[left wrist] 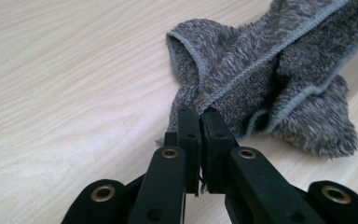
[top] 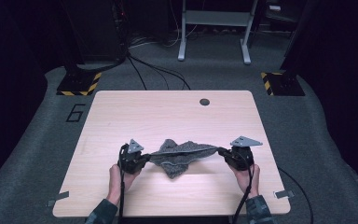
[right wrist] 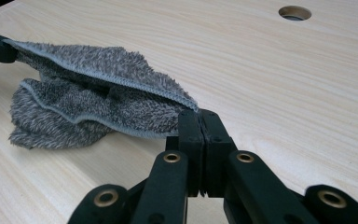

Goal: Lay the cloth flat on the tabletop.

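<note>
A towel (top: 179, 157) is lying on the table (top: 168, 112) in the lower middle of the high view, stretching between the left gripper (top: 145, 157) at its left end and the right gripper (top: 221, 151) at its right end. A round hole (top: 204, 101) is sitting in the tabletop behind the towel, toward the upper right. Behind the table, a frame's two legs (top: 214, 32) are standing on the floor at the top of the frame.

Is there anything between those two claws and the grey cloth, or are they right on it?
Nothing visible stands between. The left gripper and the right gripper are each shut on an edge of the grey towel, which stretches between them over the bare table.
</note>
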A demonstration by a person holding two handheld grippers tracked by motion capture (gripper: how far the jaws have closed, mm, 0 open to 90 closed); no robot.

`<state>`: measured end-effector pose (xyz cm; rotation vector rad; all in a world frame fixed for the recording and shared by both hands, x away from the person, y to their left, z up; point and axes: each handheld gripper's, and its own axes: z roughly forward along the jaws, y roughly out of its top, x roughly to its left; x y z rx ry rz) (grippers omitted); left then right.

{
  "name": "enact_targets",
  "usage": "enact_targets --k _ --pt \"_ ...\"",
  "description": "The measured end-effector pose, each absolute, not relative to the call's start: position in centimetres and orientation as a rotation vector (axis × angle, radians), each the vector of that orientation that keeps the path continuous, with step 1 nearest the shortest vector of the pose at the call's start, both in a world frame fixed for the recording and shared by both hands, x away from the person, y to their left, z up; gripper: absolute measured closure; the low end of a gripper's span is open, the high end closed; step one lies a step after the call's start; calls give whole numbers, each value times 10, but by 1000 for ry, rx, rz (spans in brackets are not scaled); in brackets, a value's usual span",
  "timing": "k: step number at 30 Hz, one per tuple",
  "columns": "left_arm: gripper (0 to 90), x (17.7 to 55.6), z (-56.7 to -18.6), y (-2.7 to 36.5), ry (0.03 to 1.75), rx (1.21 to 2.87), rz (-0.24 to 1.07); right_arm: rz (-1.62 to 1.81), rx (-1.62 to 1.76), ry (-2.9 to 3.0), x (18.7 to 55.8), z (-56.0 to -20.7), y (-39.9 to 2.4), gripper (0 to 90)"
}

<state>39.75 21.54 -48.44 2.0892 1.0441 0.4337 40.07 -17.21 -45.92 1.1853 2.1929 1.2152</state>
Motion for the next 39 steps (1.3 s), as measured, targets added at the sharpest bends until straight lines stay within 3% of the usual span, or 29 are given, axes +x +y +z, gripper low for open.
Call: enact_targets --k 8,10,13,16,18,21,24,28,33,36,39 --pt "888 404 -486 221 1029 2104 406 1219 1185 2225 396 -463 -173 893" --pt "890 417 -483 221 1018 2134 436 1203 1185 2233 405 -462 -172 896" --pt "893 458 -464 219 1032 2176 518 1153 1176 2242 448 -447 -166 899" --pt "894 500 -404 220 1023 2106 666 1087 1136 2217 498 -405 -155 900" --pt "894 511 -351 222 1013 1998 750 1102 1101 2119 519 -349 -148 900" --pt "893 503 -300 224 954 1936 866 1193 1052 2008 515 -285 -144 900" --pt "893 478 -288 228 884 1944 922 1229 974 1979 492 -261 -145 899" --pt "891 445 -334 229 832 2048 861 1211 927 2054 463 -289 -150 897" --pt "886 413 -410 223 812 2157 722 1175 967 2222 428 -381 -157 893" --pt "879 396 -450 221 835 2214 576 1163 1036 2303 407 -434 -163 886" --pt "825 377 -482 221 866 2249 451 1160 1075 2369 387 -468 -169 830"
